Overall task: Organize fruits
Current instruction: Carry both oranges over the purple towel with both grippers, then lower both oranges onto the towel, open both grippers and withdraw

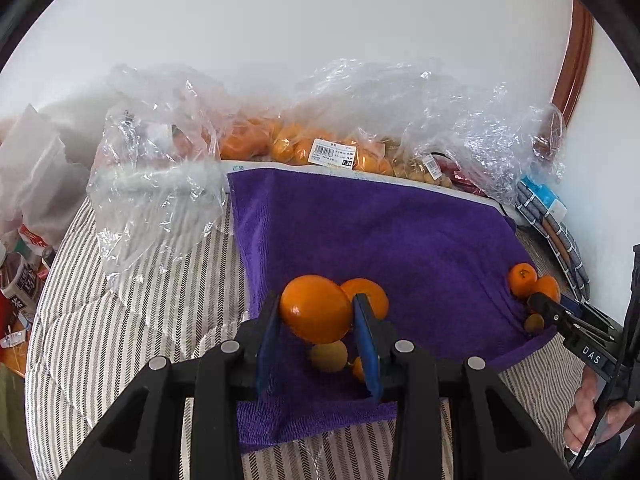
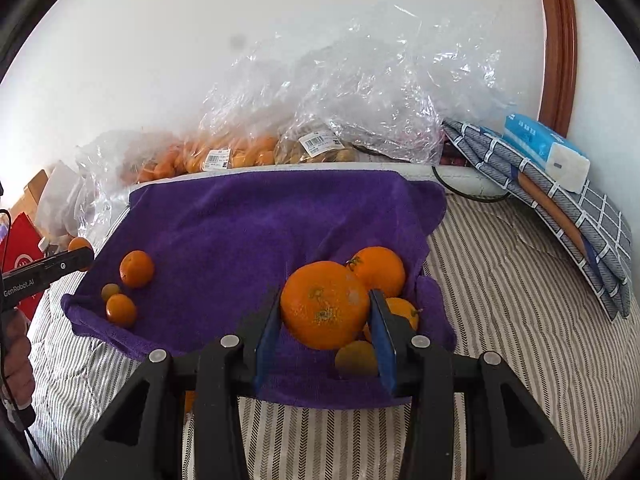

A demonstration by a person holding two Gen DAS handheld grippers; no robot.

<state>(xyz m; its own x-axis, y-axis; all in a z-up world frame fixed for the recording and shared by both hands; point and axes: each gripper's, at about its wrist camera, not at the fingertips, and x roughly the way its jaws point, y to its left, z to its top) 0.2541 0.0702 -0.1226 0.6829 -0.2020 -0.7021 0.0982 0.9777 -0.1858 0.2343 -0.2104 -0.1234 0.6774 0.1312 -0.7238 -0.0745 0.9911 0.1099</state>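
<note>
while both grippers tilt down over the purple towel (image 1: pixel 400 232), each one's fingers (image 1: pixel 362 340) (image 2: pixel 382 340) clamp an orange (image 1: pixel 316 308) (image 2: pixel 324 304).

Soft, even daylight fills both views, leaving the white wall (image 1: pixel 320 20) nearly washed out. Glare glints on the crumpled plastic bags (image 2: pixel 360 80). Fisheye bending curves the edges into black corners. Far fruit looks slightly soft; shadows stay faint.
</note>
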